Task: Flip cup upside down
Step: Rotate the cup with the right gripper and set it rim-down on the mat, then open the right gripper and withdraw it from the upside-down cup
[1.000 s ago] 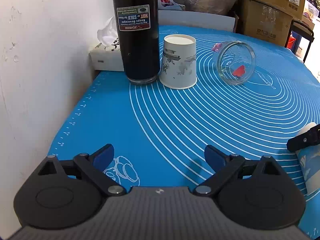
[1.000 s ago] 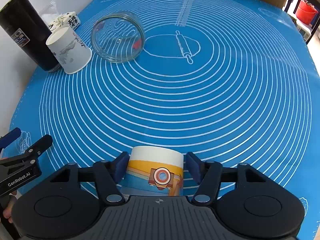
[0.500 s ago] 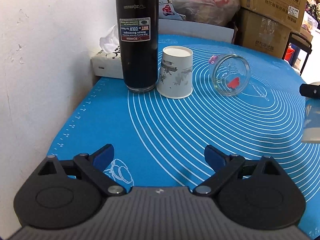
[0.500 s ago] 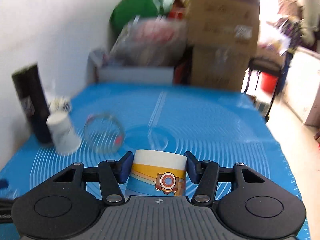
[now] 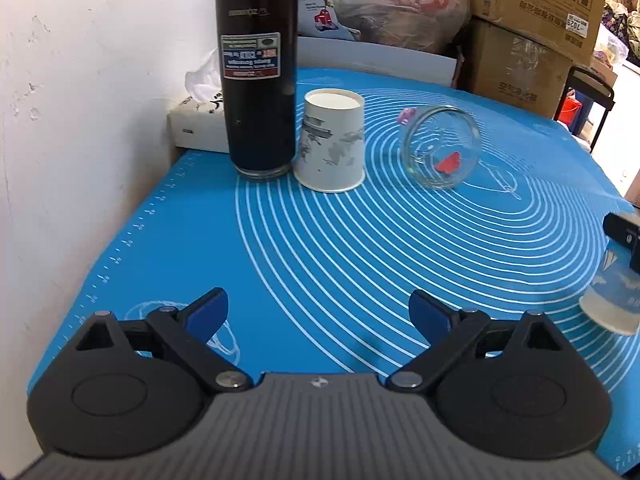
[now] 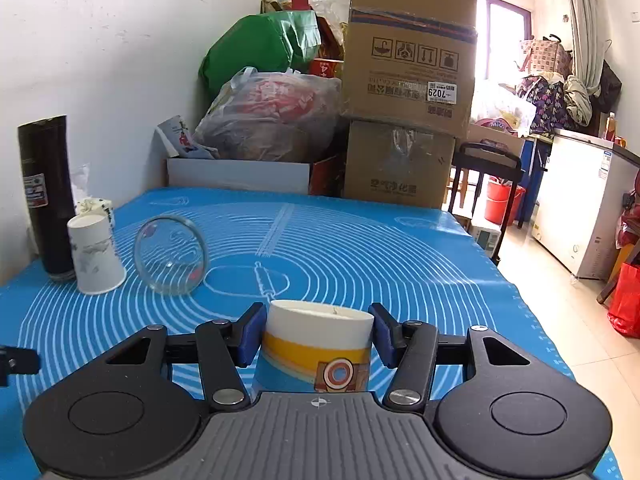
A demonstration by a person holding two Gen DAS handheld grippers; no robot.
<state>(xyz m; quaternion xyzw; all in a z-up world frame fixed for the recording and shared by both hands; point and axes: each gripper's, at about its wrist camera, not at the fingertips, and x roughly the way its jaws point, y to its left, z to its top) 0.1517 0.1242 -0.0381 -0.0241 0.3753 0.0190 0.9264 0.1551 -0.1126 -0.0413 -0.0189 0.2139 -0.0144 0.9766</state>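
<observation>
My right gripper is shut on a paper cup with a white base, a yellow band and blue print. Its flat closed end points up and away from me. The same cup shows at the right edge of the left wrist view, held just above the blue mat with its wider end down. My left gripper is open and empty, low over the near left part of the mat.
A black flask, an upside-down white paper cup and a glass jar on its side stand at the mat's far left. A tissue box sits by the wall. Cardboard boxes and bags lie behind the table.
My right gripper has swung from looking down at the mat to looking level across it, turning the held cup over. The left gripper has stayed open and nearly still.
</observation>
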